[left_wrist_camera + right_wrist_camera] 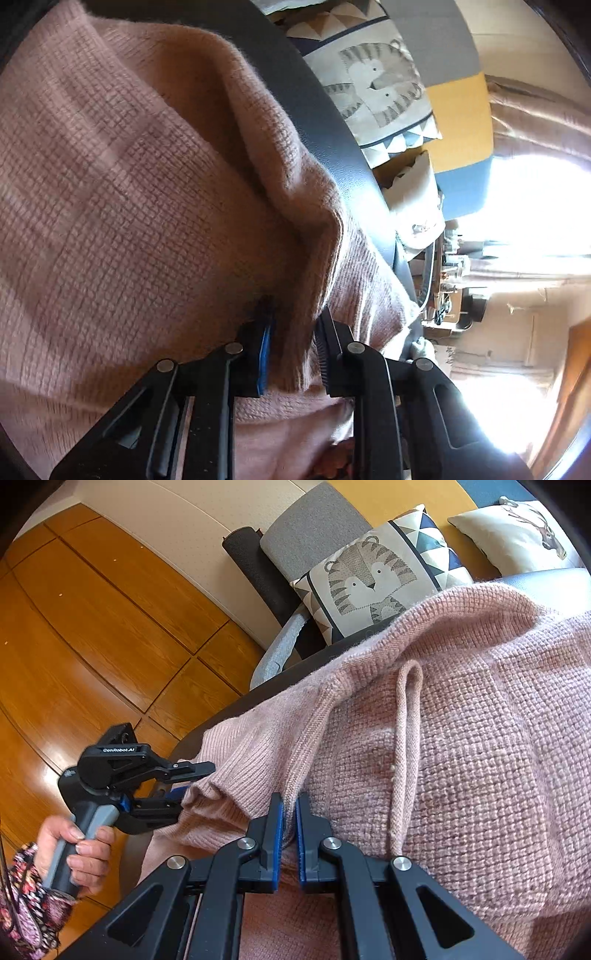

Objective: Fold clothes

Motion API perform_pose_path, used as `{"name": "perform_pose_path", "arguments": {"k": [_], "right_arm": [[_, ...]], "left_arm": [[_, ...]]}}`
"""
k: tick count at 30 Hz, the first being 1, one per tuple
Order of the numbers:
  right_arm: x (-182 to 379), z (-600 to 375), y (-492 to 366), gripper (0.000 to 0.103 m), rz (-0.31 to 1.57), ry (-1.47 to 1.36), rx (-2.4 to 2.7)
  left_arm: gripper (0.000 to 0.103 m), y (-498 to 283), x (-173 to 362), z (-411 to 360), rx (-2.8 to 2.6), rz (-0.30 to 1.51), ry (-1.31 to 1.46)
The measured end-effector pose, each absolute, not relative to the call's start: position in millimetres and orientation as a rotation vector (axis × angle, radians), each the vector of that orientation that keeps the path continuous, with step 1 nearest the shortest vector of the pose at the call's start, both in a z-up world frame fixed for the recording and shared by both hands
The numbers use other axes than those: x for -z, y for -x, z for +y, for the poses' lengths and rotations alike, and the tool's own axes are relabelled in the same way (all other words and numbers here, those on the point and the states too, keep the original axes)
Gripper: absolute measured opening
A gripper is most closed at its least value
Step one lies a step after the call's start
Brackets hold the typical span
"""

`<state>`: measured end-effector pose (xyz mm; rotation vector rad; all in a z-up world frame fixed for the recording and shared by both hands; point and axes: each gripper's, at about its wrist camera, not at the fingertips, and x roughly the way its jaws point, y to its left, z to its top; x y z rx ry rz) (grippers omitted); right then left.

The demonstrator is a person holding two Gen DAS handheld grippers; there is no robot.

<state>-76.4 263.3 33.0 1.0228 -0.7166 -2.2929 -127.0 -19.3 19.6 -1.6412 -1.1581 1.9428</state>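
Sweater, pink chunky-knit wool (461,738), lies spread on a dark round worktop (325,122), pinched by both tools.

The right hand-held gripper (290,816) is clamped on a raised ridge of knit at the near hem. The left hand-held gripper (192,782), held in a hand (79,849), bites the ribbed sleeve cuff (221,775) at the worktop's left edge; it is the nearer to the sleeve, which runs rightward into the body. Open knit lies to the right for folding; a tiger-print cushion (373,579) sits beyond the far rim.
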Motion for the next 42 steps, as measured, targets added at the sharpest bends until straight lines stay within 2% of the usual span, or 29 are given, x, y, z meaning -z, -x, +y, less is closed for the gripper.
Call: {"name": "perform_pose_path", "arguments": {"k": [1,3,5,10,13,15,19,22,24,26,30,34,37,40,42], "right_arm": [[-33,263,77,0.003,-0.717,-1.024,2.293],[-34,263,79,0.003,-0.726,-1.037,2.285],[-38,266,84,0.003,-0.755,-1.08,2.262],[-74,289,96,0.004,-0.924,-1.025,2.241],[-100,294,97,0.004,-0.858,-0.987,2.29],[-95,290,98,0.004,-0.783,-1.07,2.314],[-55,289,97,0.004,-0.732,-1.244,2.354],[-42,294,93,0.003,-0.821,-1.215,2.345],[-44,290,94,0.003,-0.79,-1.216,2.362],[-47,289,94,0.004,-0.766,-1.216,2.367],[-51,299,91,0.004,-0.968,-1.159,2.273],[-39,292,92,0.003,-0.893,-1.223,2.297],[-34,292,90,0.001,-0.857,-1.163,2.33],[-36,284,83,0.003,-0.755,-1.1,2.396],[-34,283,82,0.003,-0.752,-1.08,2.397]], "left_arm": [[0.022,127,-20,-21,-1.945,-1.161,1.621],[0.01,125,-19,-26,-1.917,-1.187,1.604],[0.008,127,-22,-31,-1.87,-1.216,1.569],[0.007,133,-53,-15,-1.913,-1.092,1.344],[0.007,122,-49,-14,-1.98,-1.004,1.333],[0.007,116,-32,-10,-2.005,-0.967,1.375],[0.007,94,5,-24,-2.002,-1.069,1.325],[0.007,84,5,-27,-2.066,-1.009,1.241],[0.007,82,2,-24,-2.096,-0.957,1.21],[0.007,87,1,-25,-2.055,-0.999,1.204],[0.007,99,-2,-30,-2.06,-1.018,1.203],[0.005,106,9,-28,-2.09,-0.971,1.261],[0.005,98,4,-31,-2.097,-0.967,1.238],[0.005,89,-15,-29,-2.142,-0.999,1.157],[0.009,85,-34,-24,-2.199,-0.975,1.081]]}}
